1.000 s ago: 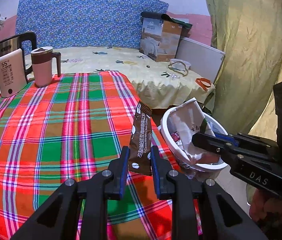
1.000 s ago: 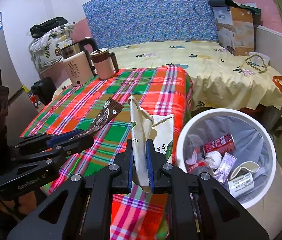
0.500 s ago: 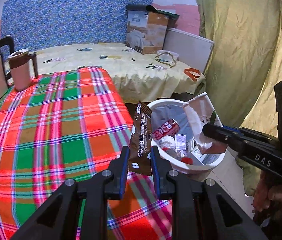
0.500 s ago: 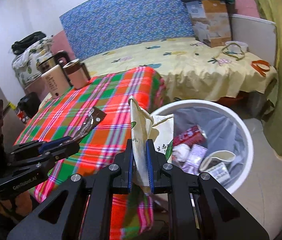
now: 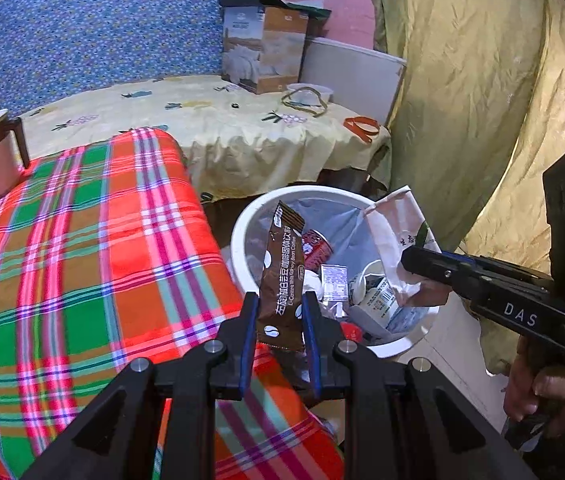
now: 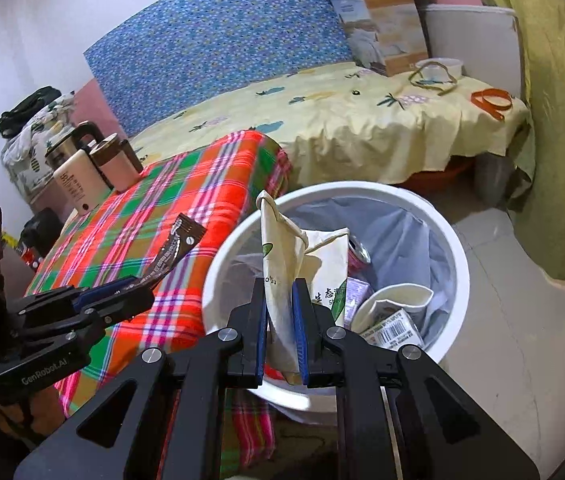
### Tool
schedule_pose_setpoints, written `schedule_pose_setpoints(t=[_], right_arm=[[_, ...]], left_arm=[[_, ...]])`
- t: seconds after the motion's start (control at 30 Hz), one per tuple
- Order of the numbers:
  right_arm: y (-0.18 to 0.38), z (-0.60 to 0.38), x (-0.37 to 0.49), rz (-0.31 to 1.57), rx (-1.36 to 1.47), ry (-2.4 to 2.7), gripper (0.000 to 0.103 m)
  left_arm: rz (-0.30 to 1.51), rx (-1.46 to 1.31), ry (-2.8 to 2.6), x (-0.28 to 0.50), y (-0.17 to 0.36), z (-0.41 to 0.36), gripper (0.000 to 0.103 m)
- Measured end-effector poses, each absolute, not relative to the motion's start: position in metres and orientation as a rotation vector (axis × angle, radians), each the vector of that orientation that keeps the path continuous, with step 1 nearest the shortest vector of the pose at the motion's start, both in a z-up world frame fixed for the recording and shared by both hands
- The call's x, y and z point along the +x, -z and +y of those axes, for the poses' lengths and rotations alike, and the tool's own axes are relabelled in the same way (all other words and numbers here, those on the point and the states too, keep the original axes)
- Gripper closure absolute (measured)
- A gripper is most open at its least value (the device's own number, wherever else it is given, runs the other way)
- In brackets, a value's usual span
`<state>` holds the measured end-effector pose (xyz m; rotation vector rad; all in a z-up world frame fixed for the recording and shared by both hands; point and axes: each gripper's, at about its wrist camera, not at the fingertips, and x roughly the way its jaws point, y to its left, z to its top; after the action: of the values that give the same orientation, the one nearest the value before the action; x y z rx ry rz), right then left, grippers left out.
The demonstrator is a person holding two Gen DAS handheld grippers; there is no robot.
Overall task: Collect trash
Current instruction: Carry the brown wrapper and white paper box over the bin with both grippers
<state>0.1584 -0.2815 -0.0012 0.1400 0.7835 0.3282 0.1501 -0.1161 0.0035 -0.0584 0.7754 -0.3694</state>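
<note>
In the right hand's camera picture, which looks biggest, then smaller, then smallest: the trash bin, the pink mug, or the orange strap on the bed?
1. Trash bin, by far.
2. Pink mug.
3. Orange strap, about like the mug; it lies farther away, so that's unsure.

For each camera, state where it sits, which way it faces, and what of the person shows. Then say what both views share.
Left wrist: sits on the left gripper, looking forward and down along its jaws, shut on a brown coffee sachet, toward the white trash bin; the hand holding the right gripper shows.
Right wrist: sits on the right gripper, shut on a cream paper bag over the bin; the left gripper shows.
Shared: bin, plaid cloth, bed, both pieces of trash.
</note>
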Motion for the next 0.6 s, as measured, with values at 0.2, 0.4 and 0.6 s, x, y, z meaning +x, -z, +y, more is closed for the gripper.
schedule_pose_setpoints(t=[0.2, 0.4, 0.6], right_arm=[[0.011, -0.285, 0.165, 0.813, 0.157, -0.329, 0.089], [0.022, -0.292, 0.171, 0.854, 0.165, -0.314, 0.088], [0.028, -0.295, 0.173, 0.883, 0.167, -0.316, 0.087]], left_arm=[[0.808, -0.052, 0.395, 0.162, 0.006, -0.129, 0.081], [0.828, -0.041, 0.421, 0.174, 0.014, -0.141, 0.081], [0.841, -0.046, 0.438, 0.186, 0.019, -0.149, 0.08]])
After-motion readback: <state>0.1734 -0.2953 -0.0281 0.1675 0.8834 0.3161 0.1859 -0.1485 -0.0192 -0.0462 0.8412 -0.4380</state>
